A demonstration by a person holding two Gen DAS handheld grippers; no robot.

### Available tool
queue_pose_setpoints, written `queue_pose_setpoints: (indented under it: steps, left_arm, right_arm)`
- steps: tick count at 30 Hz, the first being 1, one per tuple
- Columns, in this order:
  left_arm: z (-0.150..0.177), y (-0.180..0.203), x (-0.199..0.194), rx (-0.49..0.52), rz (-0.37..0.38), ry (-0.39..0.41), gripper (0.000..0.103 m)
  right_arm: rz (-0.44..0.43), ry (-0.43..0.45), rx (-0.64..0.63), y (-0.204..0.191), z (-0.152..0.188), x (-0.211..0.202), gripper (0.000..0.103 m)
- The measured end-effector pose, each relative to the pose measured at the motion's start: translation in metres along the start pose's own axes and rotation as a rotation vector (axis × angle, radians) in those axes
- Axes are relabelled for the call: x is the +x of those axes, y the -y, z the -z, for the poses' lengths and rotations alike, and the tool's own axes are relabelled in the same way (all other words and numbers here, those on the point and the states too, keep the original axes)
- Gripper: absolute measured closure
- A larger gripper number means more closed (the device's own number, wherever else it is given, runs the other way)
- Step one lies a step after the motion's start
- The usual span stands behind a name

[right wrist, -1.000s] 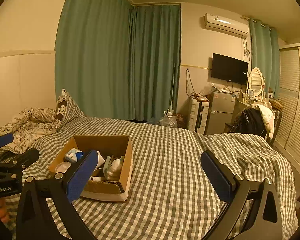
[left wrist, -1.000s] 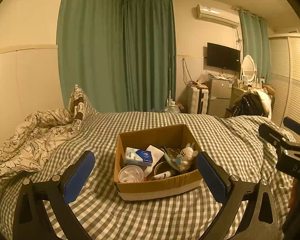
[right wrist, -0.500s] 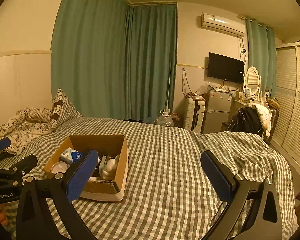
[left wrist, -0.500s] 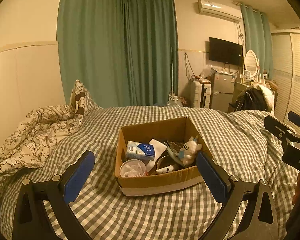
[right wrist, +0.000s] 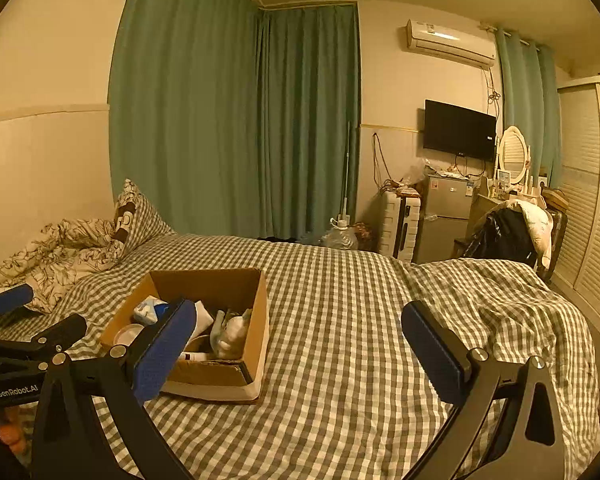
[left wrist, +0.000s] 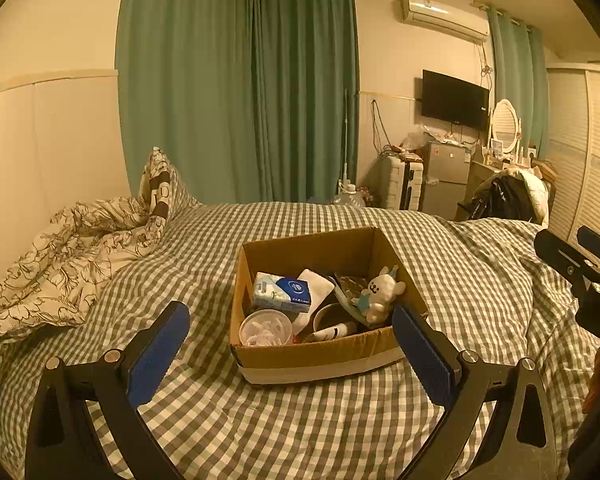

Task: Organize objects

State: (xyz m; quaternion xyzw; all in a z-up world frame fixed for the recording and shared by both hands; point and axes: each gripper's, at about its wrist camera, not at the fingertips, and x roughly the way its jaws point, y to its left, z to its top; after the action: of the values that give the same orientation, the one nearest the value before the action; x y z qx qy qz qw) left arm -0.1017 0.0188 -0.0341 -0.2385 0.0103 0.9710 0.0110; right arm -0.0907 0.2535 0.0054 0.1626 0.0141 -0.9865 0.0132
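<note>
As both wrist views show, the left tongs (left wrist: 290, 344) are spread wide and hold nothing, their blue pads hovering above the checked bedcover (left wrist: 300, 420) on either side of the near end of the cardboard box (left wrist: 320, 356). The right tongs (right wrist: 296, 340) are likewise spread wide and empty, over bare bedcover to the right of the box. The box stands open on the bed, near its middle. Inside it, nearest the front wall, lie a round white lidded tub (left wrist: 265, 327) and a white tube (left wrist: 334, 332); a dark cup (left wrist: 332, 314) sits just behind the tube. Further in, a blue and white tissue pack (left wrist: 282, 292) leans at the left, a white folded cloth (left wrist: 314, 284) is beside it, and a white plush toy (left wrist: 380, 290) rests against the right wall. Beyond the box, a floral quilt (left wrist: 60, 264) is bunched at the left of the bed against a pillow (left wrist: 160, 188). Green curtains (left wrist: 240, 100), a wall television (left wrist: 454, 100) and a small refrigerator (left wrist: 446, 180) stand at the far side of the room.
</note>
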Motion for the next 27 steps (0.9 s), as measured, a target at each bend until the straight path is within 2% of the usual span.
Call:
queue_pose_setpoints:
  steps: [27]
  left_arm:
    - [0.0001,0.002,-0.0035,0.0,0.01,-0.003,0.0]
  right_arm:
    - [0.006,-0.01,0.0,-0.0009,-0.0003,0.0002,0.0]
